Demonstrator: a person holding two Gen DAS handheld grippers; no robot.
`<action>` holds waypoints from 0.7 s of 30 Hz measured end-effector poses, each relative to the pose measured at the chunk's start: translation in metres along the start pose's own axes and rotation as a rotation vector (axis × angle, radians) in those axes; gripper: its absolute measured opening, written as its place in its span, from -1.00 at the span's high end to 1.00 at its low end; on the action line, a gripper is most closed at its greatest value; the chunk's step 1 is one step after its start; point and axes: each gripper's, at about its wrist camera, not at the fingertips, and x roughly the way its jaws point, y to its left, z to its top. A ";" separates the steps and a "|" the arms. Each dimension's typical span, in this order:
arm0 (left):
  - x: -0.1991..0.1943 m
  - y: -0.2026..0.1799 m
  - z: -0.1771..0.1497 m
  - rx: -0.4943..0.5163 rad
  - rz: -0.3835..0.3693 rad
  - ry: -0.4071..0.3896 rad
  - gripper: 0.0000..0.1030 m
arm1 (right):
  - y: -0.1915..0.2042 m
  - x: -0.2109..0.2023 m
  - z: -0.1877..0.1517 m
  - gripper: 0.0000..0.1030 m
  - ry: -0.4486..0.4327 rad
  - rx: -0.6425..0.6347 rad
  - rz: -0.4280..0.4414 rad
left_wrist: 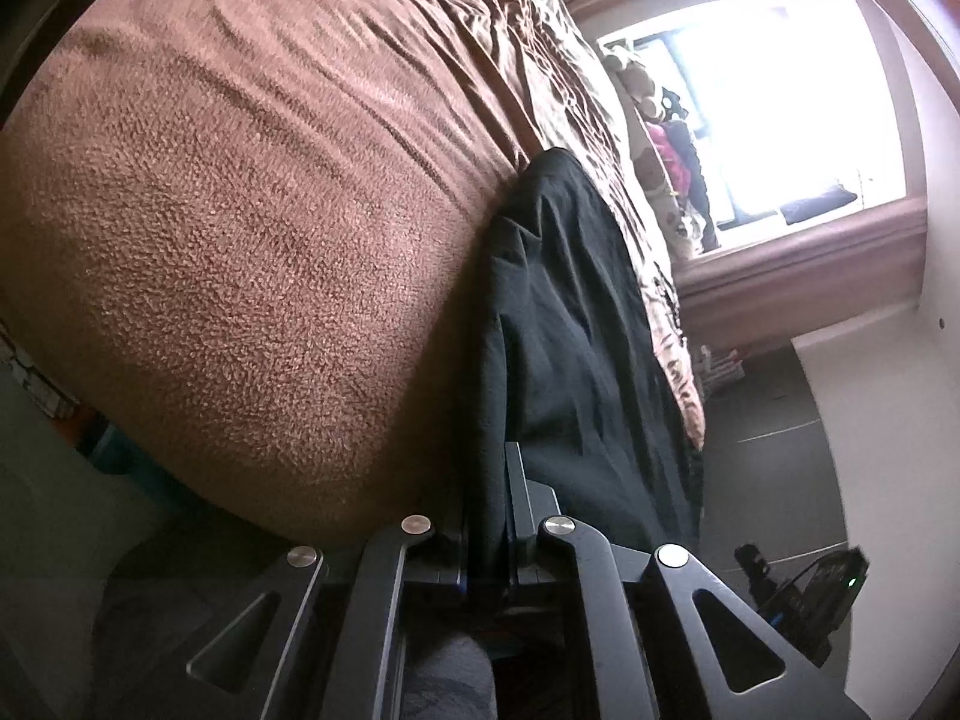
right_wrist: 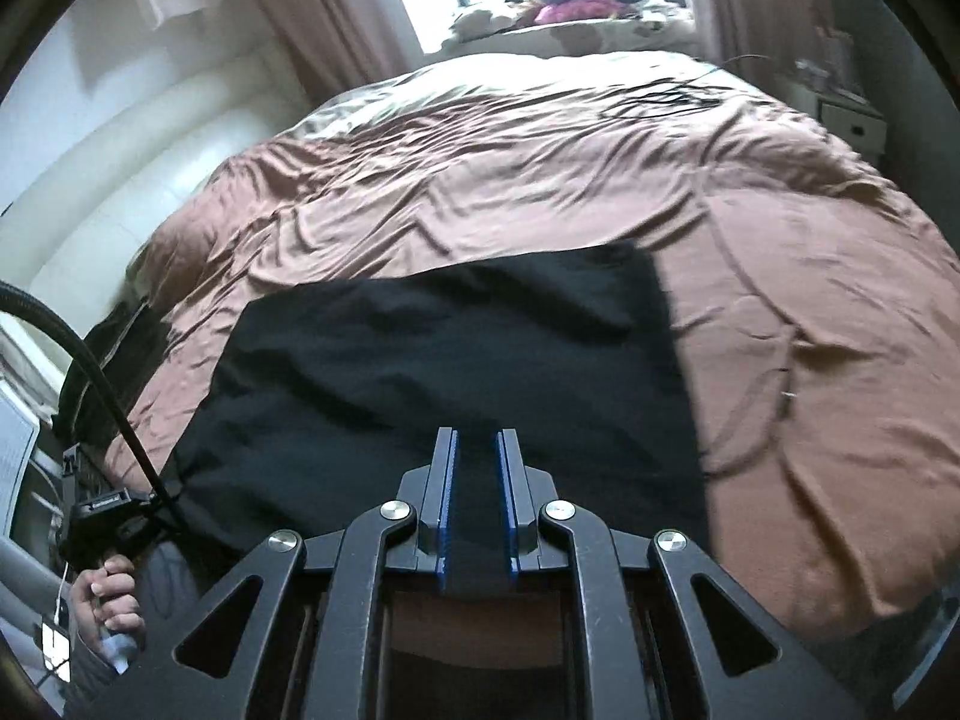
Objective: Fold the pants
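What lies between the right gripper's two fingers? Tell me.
A band of the black pants runs between the right gripper fingers, clamped there; the right wrist view shows it.

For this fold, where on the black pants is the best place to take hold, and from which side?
Grip the black pants at their near edge, coming from the foot of the bed. That edge hangs toward the person while the rest lies spread on the cover. Both grippers already pinch cloth there: the right gripper and the left gripper. Lifting from there would probably fold the pants over.

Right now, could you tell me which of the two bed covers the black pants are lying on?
The smooth, wrinkled brown sheet, not the fuzzy fleece blanket beside the pants.
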 end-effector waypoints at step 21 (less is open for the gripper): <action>0.007 -0.005 0.003 0.017 0.003 -0.016 0.84 | 0.072 0.129 0.009 0.81 0.225 -0.143 0.076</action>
